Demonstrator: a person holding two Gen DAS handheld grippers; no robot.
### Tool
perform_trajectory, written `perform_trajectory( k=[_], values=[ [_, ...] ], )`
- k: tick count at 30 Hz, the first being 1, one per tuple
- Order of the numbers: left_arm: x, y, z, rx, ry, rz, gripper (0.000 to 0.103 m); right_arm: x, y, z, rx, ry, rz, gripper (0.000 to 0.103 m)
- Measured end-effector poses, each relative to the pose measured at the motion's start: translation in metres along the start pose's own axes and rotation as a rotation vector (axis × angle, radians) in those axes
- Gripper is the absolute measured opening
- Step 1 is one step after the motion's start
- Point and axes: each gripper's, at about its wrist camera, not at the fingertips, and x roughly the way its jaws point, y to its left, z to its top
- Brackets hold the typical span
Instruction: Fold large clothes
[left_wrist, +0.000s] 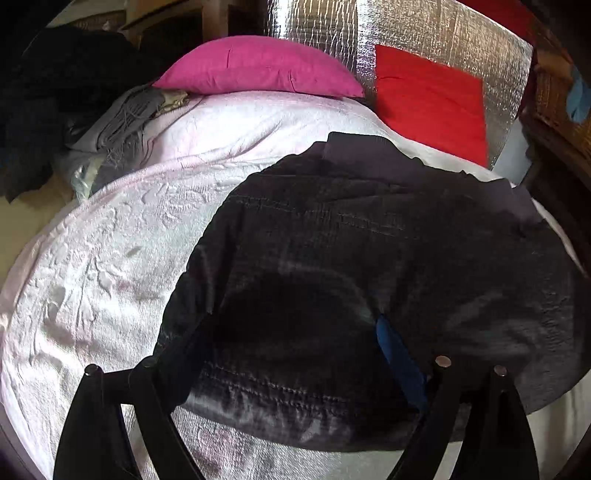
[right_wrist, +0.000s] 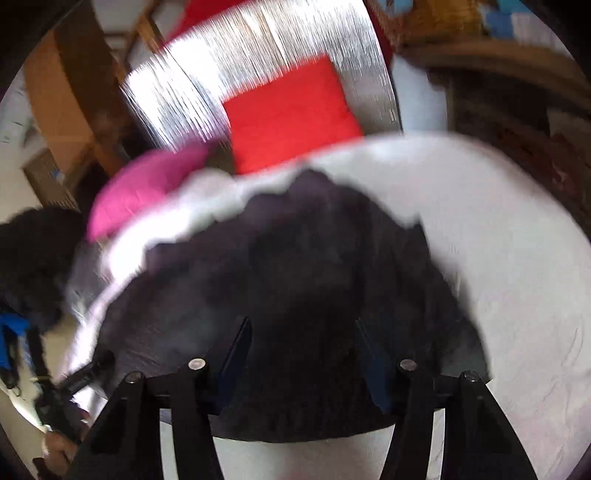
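Observation:
A large dark garment (left_wrist: 351, 240) lies spread on the pale pink bedspread (left_wrist: 110, 258), its stitched hem nearest the camera. My left gripper (left_wrist: 295, 321) hovers over that hem with its jaws wide apart; the blue pad (left_wrist: 395, 350) and the black finger (left_wrist: 173, 354) straddle the cloth without pressing it. The right wrist view is blurred by motion. There the same garment (right_wrist: 295, 251) bunches towards my right gripper (right_wrist: 303, 325), whose fingers (right_wrist: 240, 343) close in on a ribbed knit edge (right_wrist: 303, 398) that fills the gap between them.
A magenta pillow (left_wrist: 258, 66) and a red cushion (left_wrist: 428, 99) rest at the head against a silver foil panel (left_wrist: 424, 33). Grey cloth (left_wrist: 122, 125) and a dark clothes heap (left_wrist: 55, 92) sit at the left. Wicker furniture (left_wrist: 554, 103) stands on the right.

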Motion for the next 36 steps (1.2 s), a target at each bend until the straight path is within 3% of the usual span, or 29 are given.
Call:
perform_trajectory(
  k=[2, 5, 8, 11, 13, 17, 19, 20, 23, 28, 31, 36],
  values=[
    [0.004, -0.003, 0.0, 0.029, 0.008, 0.008, 0.094, 0.022, -0.01, -0.004, 0.028, 0.073, -0.026, 0.057],
    [0.003, 0.002, 0.007, 0.009, 0.034, -0.024, 0.094, 0.015, -0.01, 0.003, 0.043, 0.07, 0.003, 0.057],
    [-0.015, 0.017, 0.017, -0.06, -0.002, -0.088, 0.094, -0.01, -0.018, 0.012, 0.079, -0.03, 0.075, 0.058],
    [-0.034, 0.042, 0.028, -0.131, -0.065, -0.077, 0.094, -0.035, -0.032, 0.018, 0.11, -0.136, 0.079, 0.058],
    [-0.036, 0.06, 0.031, -0.18, -0.078, -0.058, 0.094, -0.031, -0.04, 0.02, 0.132, -0.141, 0.063, 0.058],
    [-0.012, 0.086, 0.026, -0.264, 0.006, -0.013, 0.094, 0.009, -0.053, 0.011, 0.167, -0.001, 0.009, 0.056],
    [0.009, 0.081, 0.021, -0.214, 0.088, 0.026, 0.094, 0.023, -0.064, 0.007, 0.169, 0.069, -0.015, 0.056],
    [0.02, 0.077, 0.018, -0.177, 0.13, 0.041, 0.094, 0.025, -0.063, 0.009, 0.169, 0.063, -0.018, 0.056],
    [0.018, 0.075, 0.019, -0.191, 0.118, 0.038, 0.094, 0.007, -0.06, 0.014, 0.175, 0.023, 0.0, 0.058],
    [-0.014, 0.071, 0.026, -0.172, 0.051, -0.02, 0.094, -0.026, -0.071, 0.019, 0.246, -0.032, 0.144, 0.059],
    [-0.042, 0.063, 0.019, -0.156, 0.014, -0.093, 0.094, -0.041, -0.073, 0.01, 0.287, -0.028, 0.213, 0.07],
    [-0.059, 0.058, -0.013, -0.263, 0.107, -0.266, 0.094, -0.053, -0.073, -0.016, 0.316, 0.024, 0.278, 0.072]
  ],
)
